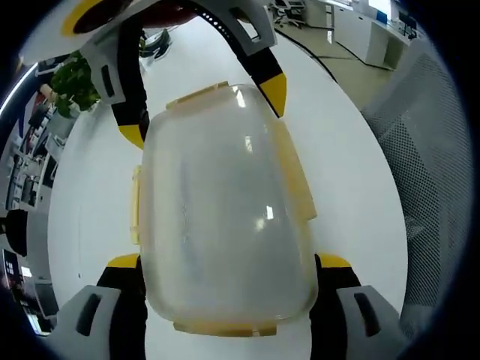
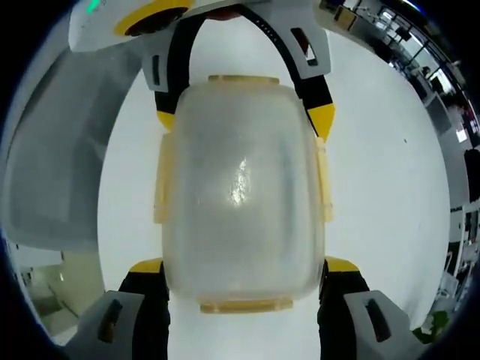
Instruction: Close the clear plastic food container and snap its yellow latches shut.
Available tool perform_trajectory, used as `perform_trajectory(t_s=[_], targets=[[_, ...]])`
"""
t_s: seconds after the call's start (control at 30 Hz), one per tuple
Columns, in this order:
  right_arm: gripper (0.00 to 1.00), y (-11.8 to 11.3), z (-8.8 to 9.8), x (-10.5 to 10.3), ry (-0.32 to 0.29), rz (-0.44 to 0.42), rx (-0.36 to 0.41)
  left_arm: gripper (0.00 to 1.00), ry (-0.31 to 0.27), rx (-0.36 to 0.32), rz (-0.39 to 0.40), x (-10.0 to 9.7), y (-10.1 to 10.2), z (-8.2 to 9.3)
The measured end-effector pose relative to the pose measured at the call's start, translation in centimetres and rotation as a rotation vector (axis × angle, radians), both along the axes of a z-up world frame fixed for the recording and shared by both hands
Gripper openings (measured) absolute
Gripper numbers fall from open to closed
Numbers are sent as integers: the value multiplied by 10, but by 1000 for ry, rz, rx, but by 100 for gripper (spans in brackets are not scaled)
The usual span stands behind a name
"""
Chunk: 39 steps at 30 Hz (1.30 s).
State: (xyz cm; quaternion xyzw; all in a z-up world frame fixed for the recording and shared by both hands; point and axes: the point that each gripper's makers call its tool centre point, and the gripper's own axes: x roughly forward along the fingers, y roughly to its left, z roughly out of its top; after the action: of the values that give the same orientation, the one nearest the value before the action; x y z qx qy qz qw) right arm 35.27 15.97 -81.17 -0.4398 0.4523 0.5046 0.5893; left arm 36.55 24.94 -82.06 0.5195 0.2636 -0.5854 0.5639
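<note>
The clear plastic container (image 1: 225, 217) lies on the white table (image 1: 352, 165), lid on, with pale yellow latches (image 1: 296, 176) along its edges. In the left gripper view my left gripper (image 1: 229, 261) straddles its near end, jaws spread wide, one yellow fingertip (image 1: 334, 261) close against each side. My right gripper (image 1: 202, 112) straddles the far end from above. In the right gripper view the same container (image 2: 244, 195) sits between my right gripper (image 2: 244, 264) and the left gripper (image 2: 243, 120). I cannot tell whether the tips touch the container.
A grey mesh chair (image 1: 431, 187) stands to the table's right, and a green plant (image 1: 75, 82) sits at the far left. A grey seat shape (image 2: 52, 150) lies beside the table in the right gripper view. Office desks (image 1: 367, 30) stand behind.
</note>
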Motion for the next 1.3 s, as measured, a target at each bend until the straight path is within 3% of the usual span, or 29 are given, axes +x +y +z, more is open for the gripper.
perform_trajectory(t_s=[1.3], targets=[[82, 59, 0, -7, -3, 17, 19, 92, -2, 9, 18, -9, 59, 1]])
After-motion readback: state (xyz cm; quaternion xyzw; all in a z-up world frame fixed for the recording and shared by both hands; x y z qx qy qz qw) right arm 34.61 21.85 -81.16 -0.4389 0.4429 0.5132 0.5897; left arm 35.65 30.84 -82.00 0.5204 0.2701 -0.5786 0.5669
